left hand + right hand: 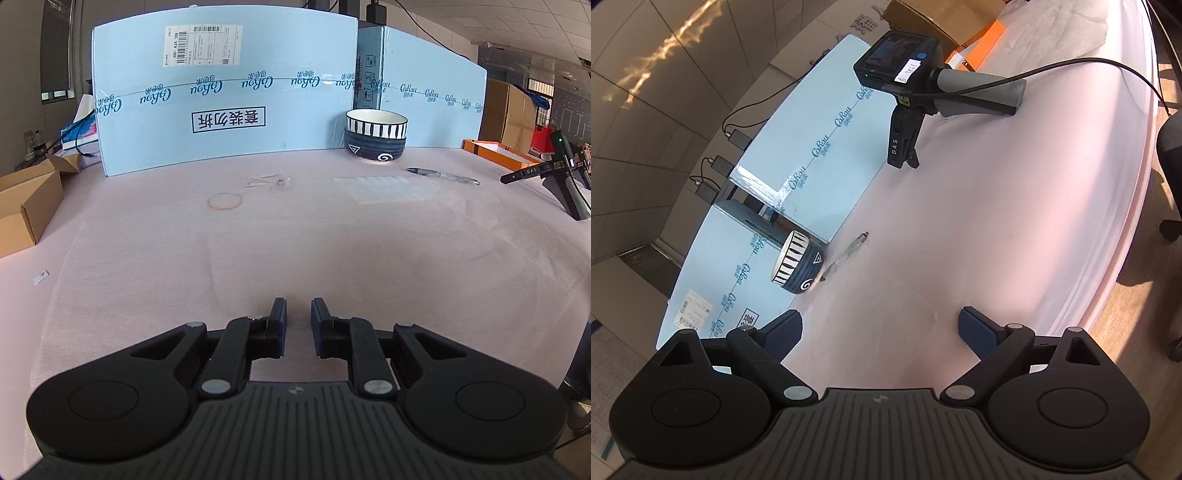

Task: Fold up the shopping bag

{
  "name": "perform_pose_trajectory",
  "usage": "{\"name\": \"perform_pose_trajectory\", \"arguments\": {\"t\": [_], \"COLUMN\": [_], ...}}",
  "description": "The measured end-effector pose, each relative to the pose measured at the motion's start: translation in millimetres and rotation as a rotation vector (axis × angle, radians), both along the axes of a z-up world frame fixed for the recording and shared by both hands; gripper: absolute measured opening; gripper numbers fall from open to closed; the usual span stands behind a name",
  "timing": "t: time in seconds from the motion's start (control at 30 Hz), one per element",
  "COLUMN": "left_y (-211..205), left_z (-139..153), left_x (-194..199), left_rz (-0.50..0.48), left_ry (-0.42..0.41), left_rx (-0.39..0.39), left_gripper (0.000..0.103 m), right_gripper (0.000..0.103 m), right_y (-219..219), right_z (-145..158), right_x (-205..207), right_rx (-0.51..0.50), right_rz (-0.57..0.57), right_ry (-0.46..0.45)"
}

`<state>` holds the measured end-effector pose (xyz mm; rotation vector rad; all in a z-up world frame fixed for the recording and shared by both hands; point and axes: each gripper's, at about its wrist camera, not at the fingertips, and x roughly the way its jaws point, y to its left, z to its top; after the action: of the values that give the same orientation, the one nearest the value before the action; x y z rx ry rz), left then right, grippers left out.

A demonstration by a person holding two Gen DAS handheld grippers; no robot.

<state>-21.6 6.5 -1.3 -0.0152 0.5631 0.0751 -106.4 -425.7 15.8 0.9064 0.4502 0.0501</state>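
Note:
A flat, translucent whitish rectangle (384,188) with a grid of creases lies on the pink foam table cover (295,251); it looks like a folded plastic bag. In the right wrist view it is only a faint outline (905,295) just ahead of the fingers. My left gripper (299,314) hovers low over the near middle of the table, well short of the rectangle. Its blue pads stand a narrow gap apart with nothing between them. My right gripper (879,315) is open wide and empty.
Light blue cartons (229,92) wall off the back. A striped dark bowl (376,138) and a pen (443,175) sit beside the rectangle. A rubber band (224,201), a brown box (26,206), an orange box (498,149) and a spare camera gripper (923,81) are also here. The table edge (1123,236) curves right.

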Motion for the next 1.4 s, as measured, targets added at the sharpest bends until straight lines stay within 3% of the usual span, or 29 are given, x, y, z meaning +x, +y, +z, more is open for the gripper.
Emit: {"name": "perform_pose_trajectory", "arguments": {"t": [0.03, 0.1, 0.17, 0.23, 0.63, 0.83, 0.87, 0.9, 0.97, 1.07, 1.3, 1.4], "left_y": [0.3, 1.3, 3.1, 5.9, 15.4, 15.2, 13.7, 12.8, 13.8, 18.0, 19.0, 23.4], "left_z": [-0.1, -1.0, -2.2, -3.0, -4.8, -5.5, -5.6, -5.8, -5.8, -5.6, -5.8, -5.7], "left_x": [-0.3, -1.2, -3.0, -5.5, -9.7, -9.4, -9.5, -9.7, -10.1, -10.6, -11.8, -12.2], "left_rz": [0.001, 0.002, 0.002, 0.002, -0.017, -0.051, -0.051, -0.051, -0.052, -0.054, -0.054, -0.05], "left_ry": [0.0, -0.005, -0.015, -0.025, -0.051, -0.056, -0.057, -0.058, -0.062, -0.068, -0.076, -0.079], "left_rx": [-0.002, -0.009, -0.022, -0.041, -0.104, -0.129, -0.123, -0.118, -0.128, -0.159, -0.175, -0.208], "left_gripper": [0.013, 0.013, 0.013, 0.013, 0.015, 0.028, 0.028, 0.028, 0.028, 0.028, 0.029, 0.029], "right_gripper": [0.091, 0.076, 0.07, 0.061, 0.06, 0.057, 0.046, 0.026, 0.0, 0.0, 0.0, 0.0], "right_y": [0.6, 1.8, 3.2, 2.8, -2.6, 1.7, 2.4, 1.9, -1.7, -12.0, 0.4, 10.5], "right_z": [-0.2, -0.9, -8.4, -11.9, -2.8, -8.4, -9.4, -11.6, -20.2, -36.2, -27.6, -18.4], "right_x": [0.1, 0.8, 7.0, 10.1, 2.9, 6.3, 7.9, 8.9, 10.6, 6.2, 3.1, 5.3], "right_rx": [0.015, 0.05, 0.126, 0.138, 0.097, 0.074, 0.058, 0.045, 0.039, 0.129, 0.042, 0.017], "right_rz": [0.01, 0.033, 0.056, 0.037, -0.018, -0.021, -0.026, -0.038, -0.065, -0.07, -0.092, -0.055], "right_ry": [-0.009, -0.026, -0.007, 0.006, 0.027, 0.021, 0.027, 0.043, 0.073, 0.036, 0.015, -0.036]}}
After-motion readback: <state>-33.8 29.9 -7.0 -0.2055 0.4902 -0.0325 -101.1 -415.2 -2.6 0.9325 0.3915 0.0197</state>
